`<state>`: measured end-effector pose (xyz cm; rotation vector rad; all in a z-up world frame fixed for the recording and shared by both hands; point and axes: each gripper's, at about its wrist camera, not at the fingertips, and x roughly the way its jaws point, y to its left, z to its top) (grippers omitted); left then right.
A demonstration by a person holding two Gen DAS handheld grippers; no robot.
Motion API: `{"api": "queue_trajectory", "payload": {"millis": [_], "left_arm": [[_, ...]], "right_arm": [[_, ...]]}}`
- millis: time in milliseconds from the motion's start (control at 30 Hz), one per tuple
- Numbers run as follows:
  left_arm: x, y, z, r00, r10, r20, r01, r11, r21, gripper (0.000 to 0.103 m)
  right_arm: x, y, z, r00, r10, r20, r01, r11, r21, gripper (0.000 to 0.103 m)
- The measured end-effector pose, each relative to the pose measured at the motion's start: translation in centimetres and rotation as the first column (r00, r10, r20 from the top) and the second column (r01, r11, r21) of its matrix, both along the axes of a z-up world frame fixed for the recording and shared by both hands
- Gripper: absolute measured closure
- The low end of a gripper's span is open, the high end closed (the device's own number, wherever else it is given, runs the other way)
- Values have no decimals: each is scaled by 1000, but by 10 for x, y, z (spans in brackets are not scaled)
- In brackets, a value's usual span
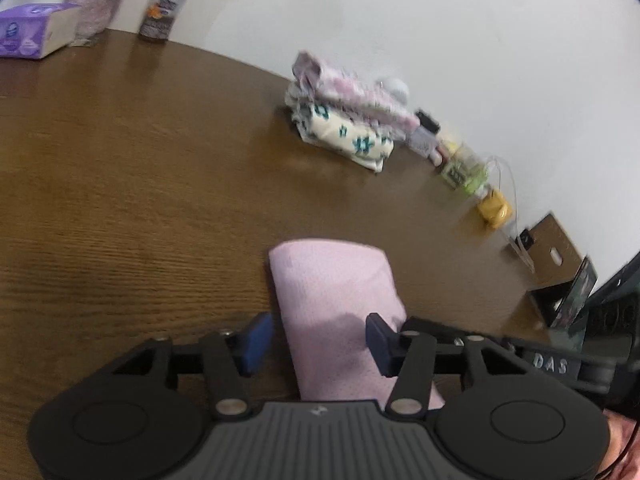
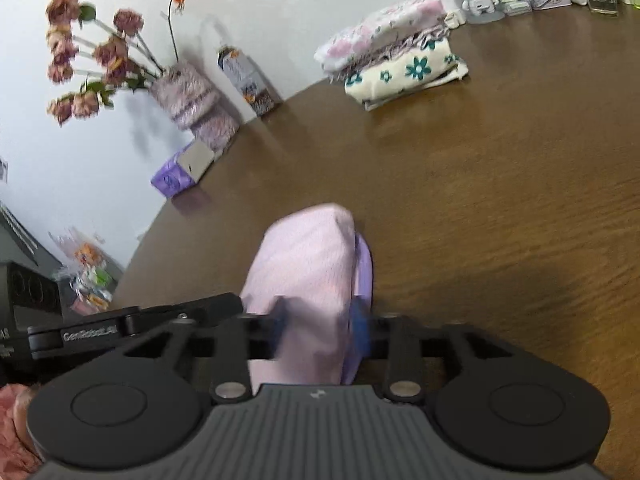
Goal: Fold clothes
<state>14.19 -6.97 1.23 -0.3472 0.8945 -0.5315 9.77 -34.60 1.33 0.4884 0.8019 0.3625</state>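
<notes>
Pink cloth (image 1: 336,304), folded into a thick little bundle, lies on the brown wooden table (image 1: 132,184). It sits at the near edge, right under both claws.

On the left side, the left gripper (image 1: 320,340) reaches over the bundle. Its blue fingers (image 1: 256,340) stand partway apart, one on each side of the cloth. The left one looks clear of it. The right one is at the cloth's edge, and I cannot tell if it presses.

On the right side, the right gripper (image 2: 320,328) has the same pink bundle (image 2: 308,272) between its fingers. They look close against the cloth, but the picture is blurry, so I cannot say if they squeeze it.

Farther back by the white wall sits a stack of folded clothes (image 2: 396,56), flowery ones on top of each other.

I think this piece is folded now and the step is moving it. The next move needs both claws to hold the bundle gently, keep it from falling open, and carry it over to the stack.
</notes>
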Motion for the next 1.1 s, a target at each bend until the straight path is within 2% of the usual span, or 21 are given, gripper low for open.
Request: {"api": "queue_trajectory", "payload": {"millis": [33,67,100,133,167,267,300,333,367,400,467,500,567,633,667,733,800,867,900,1100], "left_arm": [[2,-3,-3,1000,-14,-11,14,1000,7,65],[2,-3,-3,1000,-21,-11,21,1000,0,67],[2,-2,-1,1000,-20,-4,20,1000,-7,64],[3,0,1,1000,-17,4,17,1000,-13,61],[5,1,3,1000,-7,14,8,1000,-25,55],[19,2,5,1000,19,22,-18,1000,-25,55],[24,0,4,1000,21,19,-21,1000,-19,58],[28,-3,1,1000,17,6,-17,1000,-16,60],[32,-5,-3,1000,13,-7,-13,1000,-14,74],[34,-6,-5,1000,2,-17,-2,1000,-27,76],[33,-4,-4,1000,8,-9,-8,999,-38,72],[35,-4,-5,1000,12,-11,-13,999,-40,60],[39,-5,-6,1000,21,-14,-22,999,-45,47],[43,-5,-8,999,30,-17,-31,998,-50,56],[45,-5,-9,999,35,-20,-36,998,-53,67],[44,-4,-9,999,41,-33,-43,997,-69,64],[38,3,-5,998,57,-23,-59,994,-93,46],[30,9,1,998,68,-8,-68,993,-95,45],[25,11,2,998,63,-8,-64,994,-94,45],[-18,15,9,998,-59,-7,58,995,-79,45]], "right_arm": [[4,1,1,1000,1,0,-1,1000,-7,60],[8,3,0,1000,3,-6,-3,1000,-16,60],[13,5,-3,1000,6,-22,-6,1000,-26,62],[16,7,-6,999,9,-36,-10,999,-34,73],[18,7,-8,999,16,-42,-17,999,-34,76],[20,1,-3,1000,7,-18,-8,1000,-13,73],[24,-1,0,1000,-4,-11,4,1000,-4,65],[29,-4,2,1000,-14,-5,14,1000,3,64],[35,-4,3,1000,-19,-3,19,1000,1,64],[42,-4,3,1000,-25,-3,25,1000,0,65],[56,-2,-2,999,-25,-23,25,1000,-1,81],[61,-1,-5,999,-21,-34,21,1000,0,88],[63,-1,-7,999,-14,-29,15,1000,10,87],[66,-4,-7,1000,-22,-19,23,999,28,82],[68,-5,-8,999,-29,-23,30,999,35,82],[73,-3,-12,999,-28,-31,29,999,26,85],[76,0,-15,999,-23,-37,24,1000,14,84],[69,-5,-13,999,-26,-24,26,999,29,75],[65,-8,-11,1000,-29,-13,29,999,32,61],[48,-14,-4,1000,17,11,-17,1000,8,59]]}}
